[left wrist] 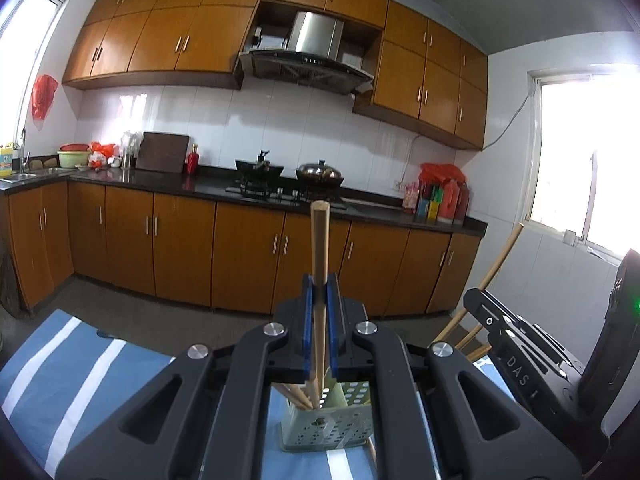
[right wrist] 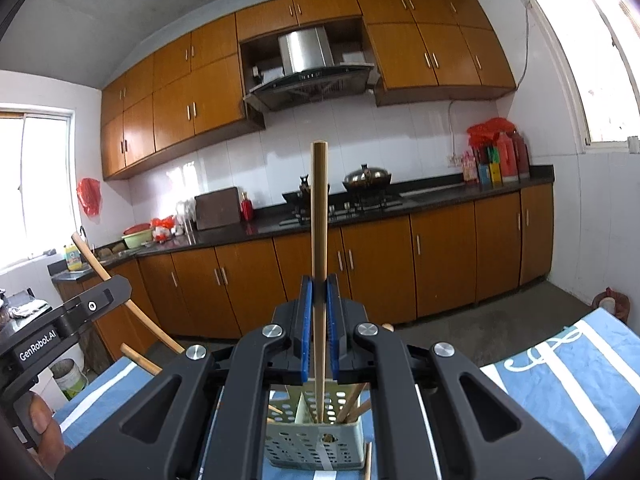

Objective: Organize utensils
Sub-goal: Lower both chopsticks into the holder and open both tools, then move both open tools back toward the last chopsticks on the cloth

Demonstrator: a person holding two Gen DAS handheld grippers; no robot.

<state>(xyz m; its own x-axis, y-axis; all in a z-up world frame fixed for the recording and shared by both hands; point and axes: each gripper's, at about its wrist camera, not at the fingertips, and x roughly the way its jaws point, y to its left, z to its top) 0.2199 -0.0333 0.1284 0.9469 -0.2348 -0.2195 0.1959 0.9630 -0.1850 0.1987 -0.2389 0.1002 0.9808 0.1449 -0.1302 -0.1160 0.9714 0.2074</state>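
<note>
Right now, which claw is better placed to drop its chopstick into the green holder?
Probably right: the right claw holds its chopstick upright, tip already inside the holder.

Leaning chopsticks [right wrist: 352,402] crowd the perforated holder [right wrist: 308,446]; open air above the striped cloth [right wrist: 568,380] around it.

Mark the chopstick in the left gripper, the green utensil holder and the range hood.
chopstick [left wrist: 320,240], left wrist view, upper shaft.
green utensil holder [right wrist: 304,446], right wrist view, perforated front wall.
range hood [right wrist: 306,54], right wrist view, steel chimney.
</note>
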